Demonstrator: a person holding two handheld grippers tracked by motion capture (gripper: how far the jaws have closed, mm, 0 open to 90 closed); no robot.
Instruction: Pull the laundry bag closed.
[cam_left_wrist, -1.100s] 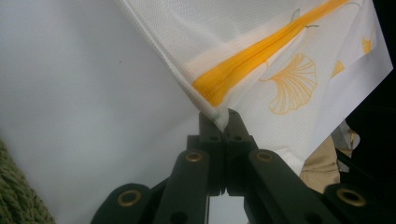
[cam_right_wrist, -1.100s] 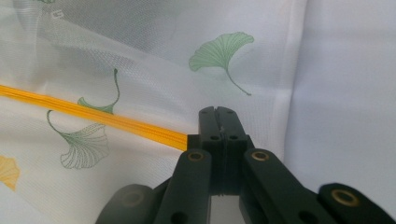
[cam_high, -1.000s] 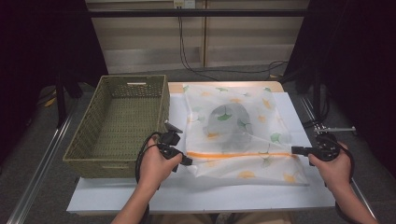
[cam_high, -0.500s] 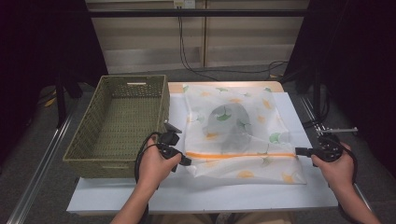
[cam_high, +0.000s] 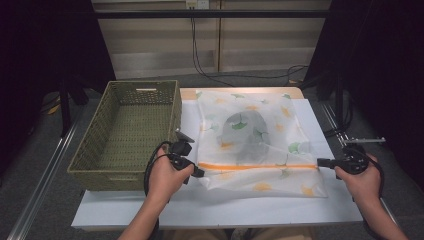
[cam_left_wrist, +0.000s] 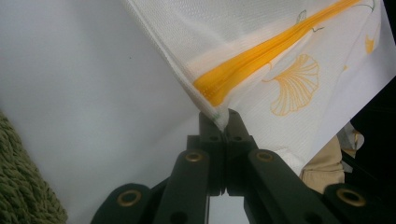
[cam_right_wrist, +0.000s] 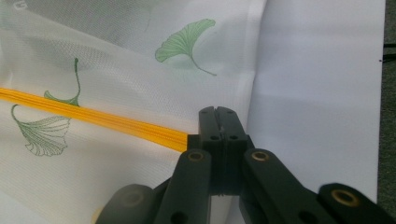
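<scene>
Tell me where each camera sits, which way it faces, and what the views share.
High view: above the person's side, facing forward and down on the table; both forearms, left gripper, right gripper.
Left gripper view: on that gripper, along its shut fingers pinching the mesh bag.
Right gripper view: likewise, fingers shut at the bag's edge.
Shared: the orange zipper.

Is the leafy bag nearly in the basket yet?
Not yet. Done: something grey is zipped inside the mesh bag. In hand: the left tool and right tool pinch both ends of its orange zipper. Left: probably lifting it into the empty basket.
</scene>
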